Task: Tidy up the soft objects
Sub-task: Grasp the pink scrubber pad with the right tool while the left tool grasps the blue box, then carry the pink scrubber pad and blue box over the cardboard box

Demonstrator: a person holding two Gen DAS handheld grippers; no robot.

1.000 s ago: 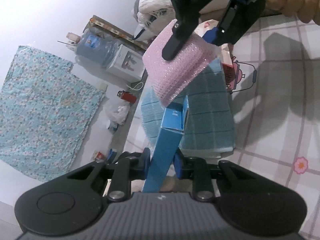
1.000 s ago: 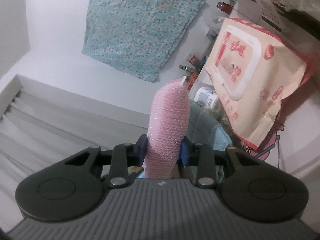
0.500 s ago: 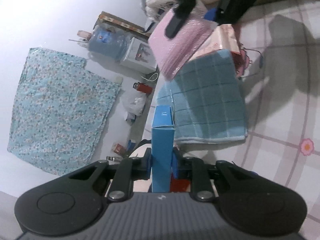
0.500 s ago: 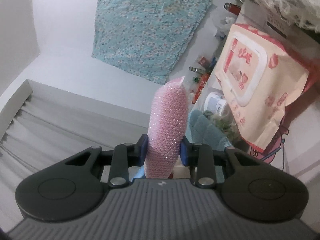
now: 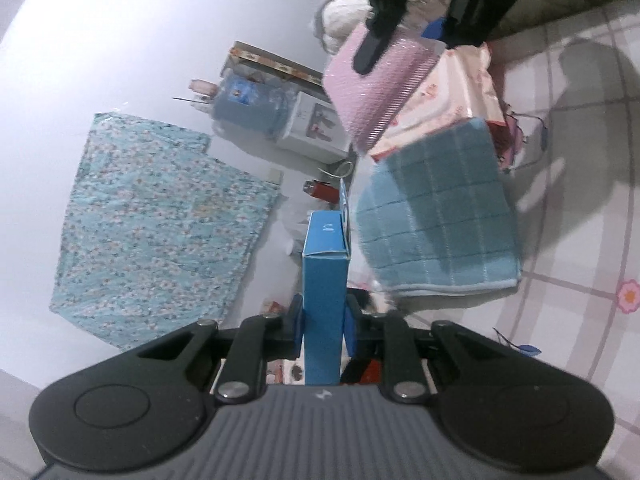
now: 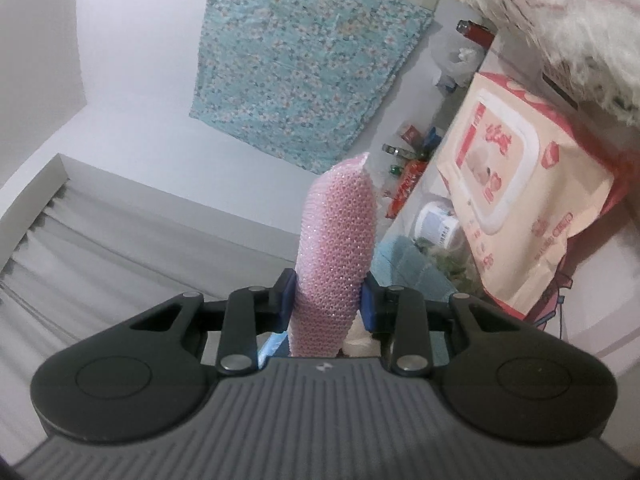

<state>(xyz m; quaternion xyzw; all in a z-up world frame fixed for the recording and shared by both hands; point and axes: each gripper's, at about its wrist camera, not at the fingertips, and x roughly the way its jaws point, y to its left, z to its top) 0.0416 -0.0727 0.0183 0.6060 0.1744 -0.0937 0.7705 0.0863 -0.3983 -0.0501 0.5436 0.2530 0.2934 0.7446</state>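
The left gripper (image 5: 323, 322) squeezes a tall blue box (image 5: 325, 300) between its fingers — the box sticks straight out past the tips. The right gripper (image 6: 328, 300) pinches a pink sponge (image 6: 336, 264) the same way. Beyond the left fingers lies a folded blue towel (image 5: 436, 216), touching a wipes pack (image 5: 448, 92).
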